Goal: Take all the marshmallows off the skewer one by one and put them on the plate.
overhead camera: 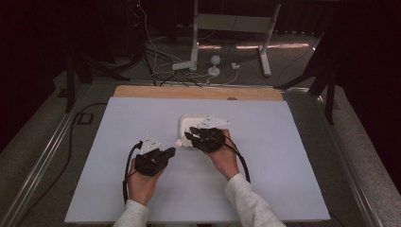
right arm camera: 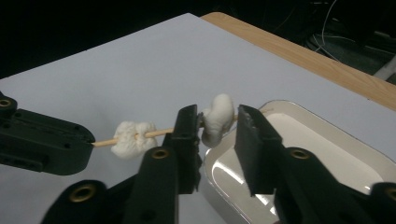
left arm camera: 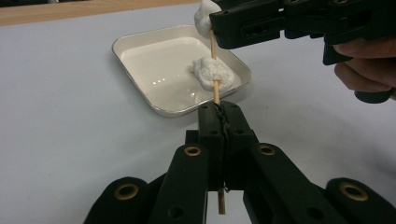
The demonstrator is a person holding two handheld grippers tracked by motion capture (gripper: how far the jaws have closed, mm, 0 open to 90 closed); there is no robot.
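Pinching skewer (left arm camera: 215, 88) in left gripper (left arm camera: 219, 116) jaws, right gripper (right arm camera: 215, 135) jaws spread around marshmallow (right arm camera: 217, 116), beside tray (right arm camera: 280, 109) rim.

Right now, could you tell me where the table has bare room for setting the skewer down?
The table is bare along its whole left side, its right side, and the far strip before the wooden edge. It is crowded mid-table, where the white tray, the skewer with its white lumps and both grippers meet.
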